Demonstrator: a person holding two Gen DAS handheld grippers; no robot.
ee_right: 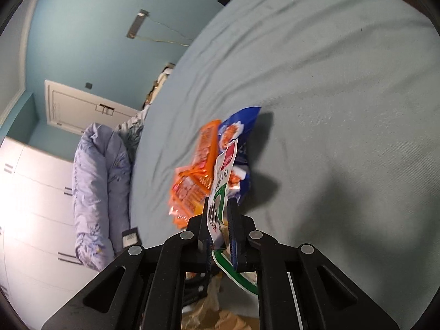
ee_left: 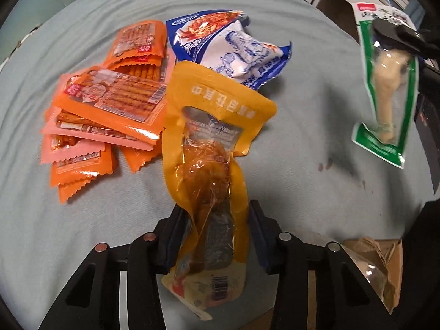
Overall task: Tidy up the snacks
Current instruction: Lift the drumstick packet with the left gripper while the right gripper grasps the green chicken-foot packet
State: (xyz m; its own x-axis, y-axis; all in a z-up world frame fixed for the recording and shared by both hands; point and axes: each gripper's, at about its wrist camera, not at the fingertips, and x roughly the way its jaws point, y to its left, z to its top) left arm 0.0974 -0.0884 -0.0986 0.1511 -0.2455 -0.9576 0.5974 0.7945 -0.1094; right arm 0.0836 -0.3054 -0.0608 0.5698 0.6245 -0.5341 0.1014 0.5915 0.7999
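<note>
A yellow packet (ee_left: 209, 143) with a browned drumstick inside lies between the fingers of my left gripper (ee_left: 216, 206); both pads press its lower half, and its top rests against the blue packets. My right gripper (ee_right: 218, 202) is shut on the top of a green and white packet (ee_right: 220, 192) holding a pale drumstick. In the left wrist view that packet (ee_left: 387, 88) hangs above the sheet at the far right under the right gripper (ee_left: 396, 33). Several orange packets (ee_left: 110, 104) are piled at the left, with blue and white packets (ee_left: 233, 49) behind the yellow one.
Everything lies on a pale grey-blue bed sheet (ee_left: 302, 143). A brown paper bag (ee_left: 379, 261) sits at the near right edge. A folded lilac quilt (ee_right: 99, 192) lies at the bed's end, with white cupboards and a door beyond.
</note>
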